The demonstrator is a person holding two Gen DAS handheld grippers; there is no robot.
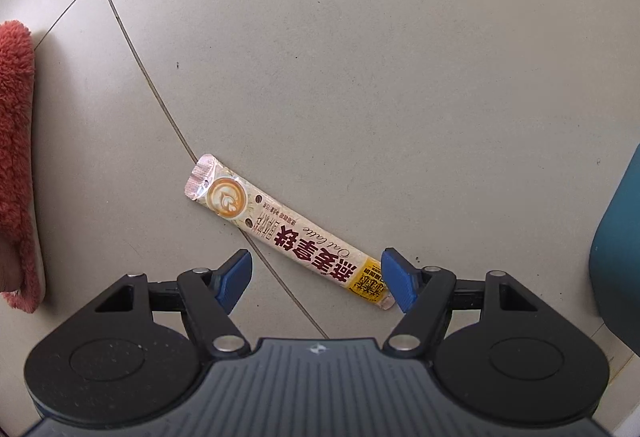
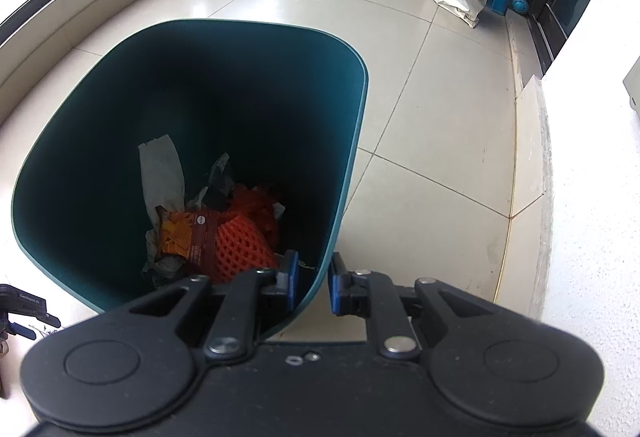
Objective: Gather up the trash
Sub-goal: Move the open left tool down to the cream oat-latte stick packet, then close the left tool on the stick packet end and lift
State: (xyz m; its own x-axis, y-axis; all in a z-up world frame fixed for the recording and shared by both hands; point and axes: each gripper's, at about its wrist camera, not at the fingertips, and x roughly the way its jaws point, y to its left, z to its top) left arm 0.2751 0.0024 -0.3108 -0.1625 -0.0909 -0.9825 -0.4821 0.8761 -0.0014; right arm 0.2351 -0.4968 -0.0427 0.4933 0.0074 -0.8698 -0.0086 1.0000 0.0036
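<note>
The left claw (image 1: 316, 279) stood wide open, pointing nearly straight down at the tiled floor (image 1: 400, 77), with the coffee sachet (image 1: 286, 227) lying flat just ahead of it, running from the centre of the left wrist frame down toward the lower right. Only the sachet's yellow end lay beside the right-hand pad; the rest slanted away past the fingertips. The likeliest failure was a miss: the sachet was thin and flat on the floor, so the pads could close above it or merely nudge it along the tile. A pinch on that end alone could let the packet swing or slip out on the way over. The right claw (image 2: 313, 285) was clamped on the rim of the green bin (image 2: 352, 165) at the bottom centre of its frame, one pad inside and one outside, with trash (image 2: 224, 233) already at the bottom. If that grip slackened, the bin could tip or shift.
</note>
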